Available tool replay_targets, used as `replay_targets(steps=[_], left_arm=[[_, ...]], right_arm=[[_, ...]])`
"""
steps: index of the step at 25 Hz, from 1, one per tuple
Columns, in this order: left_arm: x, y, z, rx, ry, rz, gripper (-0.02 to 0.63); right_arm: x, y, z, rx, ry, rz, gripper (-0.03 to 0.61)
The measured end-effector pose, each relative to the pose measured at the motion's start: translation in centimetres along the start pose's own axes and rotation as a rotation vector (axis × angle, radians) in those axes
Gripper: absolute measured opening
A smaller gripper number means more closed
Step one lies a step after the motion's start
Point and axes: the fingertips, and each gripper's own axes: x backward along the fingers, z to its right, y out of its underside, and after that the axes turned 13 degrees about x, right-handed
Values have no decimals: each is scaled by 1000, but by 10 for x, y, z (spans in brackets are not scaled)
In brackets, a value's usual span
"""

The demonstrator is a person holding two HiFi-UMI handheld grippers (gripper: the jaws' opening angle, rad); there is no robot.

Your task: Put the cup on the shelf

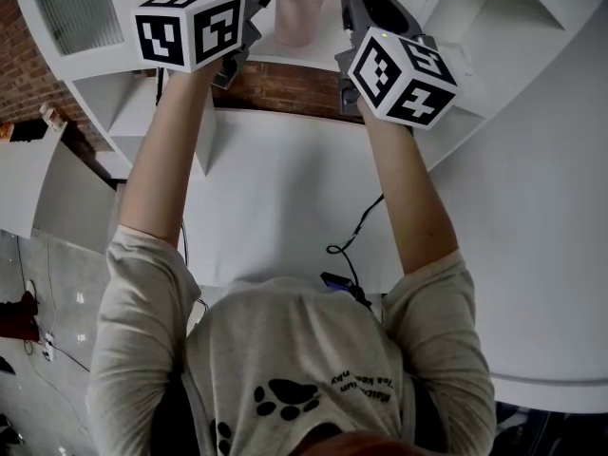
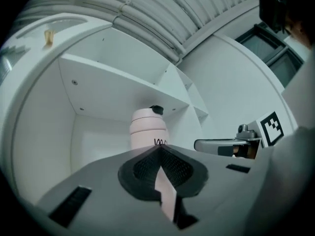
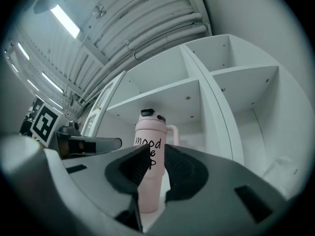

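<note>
Cup [image 3: 148, 132] upright mid shelf [image 3: 212, 107] bay, apart from walls, right gripper [image 3: 156, 147] parted

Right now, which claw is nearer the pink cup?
Left, narrowly. The left claw, shut, is left of the pink cup; the right claw, open, sits farther back, at right.

Left arm [image 1: 157, 169] and right arm [image 1: 408, 188] extended forward, raised. Left gripper [image 2: 158, 150] fingers [image 2: 142, 170] pressed together, empty. Right gripper [image 3: 156, 154] fingers [image 3: 130, 168] apart.

A lab hall, this: bare ceiling pipes [image 3: 162, 28], strip light [image 3: 64, 21] at ten o'clock. Brick wall [image 1: 285, 88] at twelve, white shelving [image 3: 236, 82].
</note>
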Motion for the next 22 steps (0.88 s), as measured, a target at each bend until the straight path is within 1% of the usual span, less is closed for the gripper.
replay_targets(steps=[4, 7, 11, 17, 22], left_arm=[[11, 3, 16, -71, -50, -13, 8], [21, 11, 28, -64, -57, -13, 8], [45, 19, 47, -41, -63, 0, 8], [77, 40, 72, -116, -114, -1, 8], [108, 55, 91, -93, -138, 24, 8]], right_arm=[[11, -4, -4, 0, 8, 6, 47], [23, -8, -10, 10, 2, 20, 13], [47, -15, -22, 25, -11, 28, 9], [84, -11, -39, 79, -3, 30, 9], [116, -9, -55, 107, -1, 39, 9]])
